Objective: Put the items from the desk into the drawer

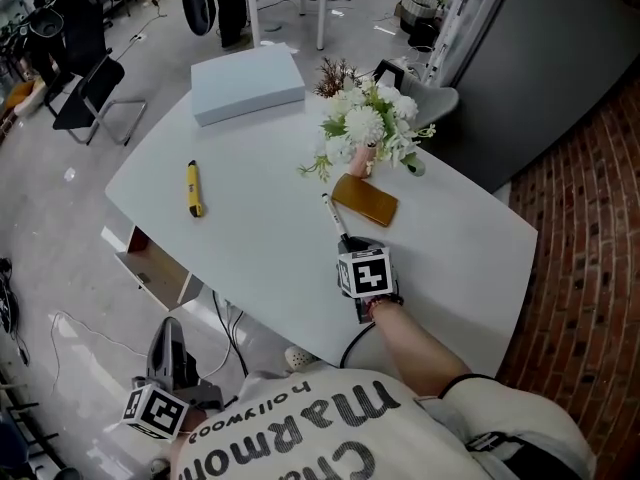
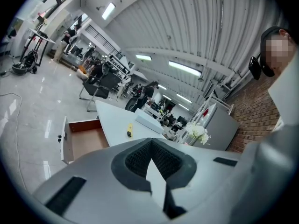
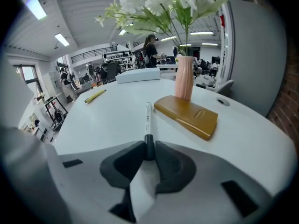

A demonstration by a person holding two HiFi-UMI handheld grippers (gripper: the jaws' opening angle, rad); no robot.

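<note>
- The right gripper pinches the marker by its dark end, lower centre of frame; it seems to lie on the desk.
- It is light, stiff and slick, so a mid-barrel hold would swing less.
- The left gripper is pressed together, empty.

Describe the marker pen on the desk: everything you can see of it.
The pen is slim, with a white barrel carrying dark print and a black end, plastic by the look of it. It lies flat on the white desk, its black end pinched between the closed right tongs, its white end pointing away from the person. The brown case lies just to its right with a narrow gap between them. Nothing else touches it.
</note>
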